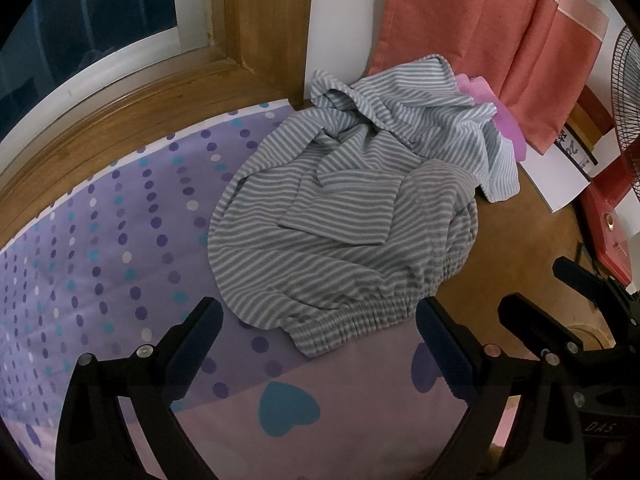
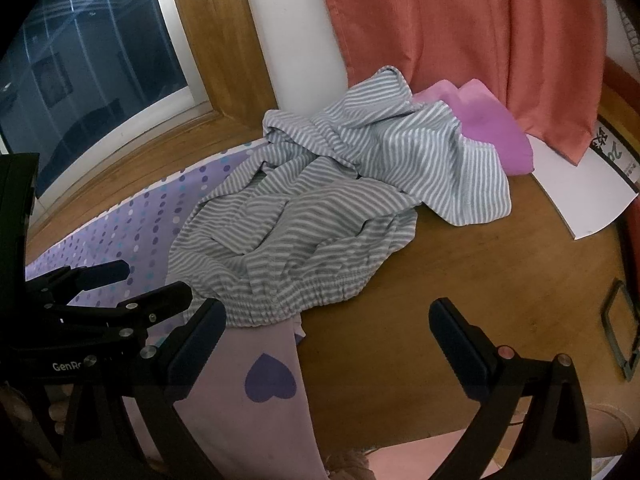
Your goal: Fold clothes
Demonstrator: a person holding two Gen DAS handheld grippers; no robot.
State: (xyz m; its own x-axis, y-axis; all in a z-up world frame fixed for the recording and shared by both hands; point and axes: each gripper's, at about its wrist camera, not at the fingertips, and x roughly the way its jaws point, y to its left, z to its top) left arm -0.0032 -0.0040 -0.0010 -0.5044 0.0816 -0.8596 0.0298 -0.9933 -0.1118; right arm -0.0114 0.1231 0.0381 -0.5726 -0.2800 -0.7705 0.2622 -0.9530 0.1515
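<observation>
A crumpled grey-and-white striped garment (image 1: 340,216) with an elastic waistband (image 1: 368,316) lies on the purple dotted sheet (image 1: 120,220) and partly on the wooden surface. It also shows in the right wrist view (image 2: 304,232). A second striped piece (image 1: 432,120) is heaped behind it, over a folded pink cloth (image 1: 508,120). My left gripper (image 1: 320,320) is open and empty, just short of the waistband. My right gripper (image 2: 328,324) is open and empty, near the waistband's right end; it also shows in the left wrist view (image 1: 560,292).
A wooden window frame (image 1: 248,20) and dark window stand behind. An orange curtain (image 1: 480,32) hangs at the back right. A white booklet (image 2: 580,192), a red box (image 1: 608,224) and a fan (image 1: 628,112) sit on the right. The wooden surface (image 2: 440,264) extends rightward.
</observation>
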